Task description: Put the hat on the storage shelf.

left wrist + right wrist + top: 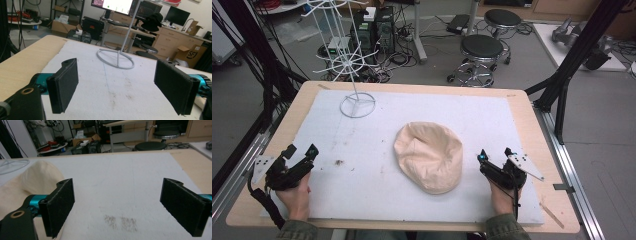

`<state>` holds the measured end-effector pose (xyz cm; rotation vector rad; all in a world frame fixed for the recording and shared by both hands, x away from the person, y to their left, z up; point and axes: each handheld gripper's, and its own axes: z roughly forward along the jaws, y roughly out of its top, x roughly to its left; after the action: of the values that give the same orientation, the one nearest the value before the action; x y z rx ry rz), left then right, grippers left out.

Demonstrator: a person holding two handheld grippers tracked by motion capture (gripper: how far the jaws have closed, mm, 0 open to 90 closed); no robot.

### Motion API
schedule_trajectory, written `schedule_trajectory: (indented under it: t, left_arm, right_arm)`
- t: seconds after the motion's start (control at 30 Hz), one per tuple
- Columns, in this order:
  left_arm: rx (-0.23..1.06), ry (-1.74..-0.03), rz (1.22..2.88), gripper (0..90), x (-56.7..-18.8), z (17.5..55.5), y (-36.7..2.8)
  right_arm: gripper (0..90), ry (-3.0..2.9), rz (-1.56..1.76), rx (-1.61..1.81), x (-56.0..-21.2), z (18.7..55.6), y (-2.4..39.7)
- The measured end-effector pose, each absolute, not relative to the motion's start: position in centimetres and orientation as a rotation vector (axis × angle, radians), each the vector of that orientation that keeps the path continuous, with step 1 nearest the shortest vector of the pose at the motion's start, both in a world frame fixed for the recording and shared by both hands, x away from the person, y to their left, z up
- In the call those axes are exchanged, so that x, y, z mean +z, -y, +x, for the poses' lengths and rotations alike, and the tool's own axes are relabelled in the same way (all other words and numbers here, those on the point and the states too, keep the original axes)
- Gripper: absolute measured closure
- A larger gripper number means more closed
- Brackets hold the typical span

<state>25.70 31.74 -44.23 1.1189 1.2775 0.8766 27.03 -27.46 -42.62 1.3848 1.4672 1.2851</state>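
Cream fabric, soft and puffed into a rounded dome with shallow creases, forms the hat [429,156] lying on the white mat [412,115] right of centre. The right gripper [497,161] rests just beside the hat's right edge, not touching it; its jaws stand wide apart with bare mat between them, and in the right gripper view the hat [30,182] bulges behind one jaw. The left gripper [301,157] sits near the mat's left edge, well apart from the hat, jaws likewise spread with nothing between them. Jaw pads are black, flat, and rough-textured.

The mat is felt-like, lightly stained, and covers a pale wooden table [277,135]. A white wire stand [354,75] with a ring base rises at the far left of the mat. Beyond the table: grey floor, two black round stools [482,50], tangled cables, and black frame struts on both sides.
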Motion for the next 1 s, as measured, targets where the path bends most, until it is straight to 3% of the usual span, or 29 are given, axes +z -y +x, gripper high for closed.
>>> schedule_trajectory:
  t: [1.0]
  left_arm:
    - [0.866, -1.273, 1.089, 19.9, -44.1, 24.8, -31.9]
  right_arm:
    - [11.8, -1.719, 1.305, 1.285, -36.2, 32.1, 21.2]
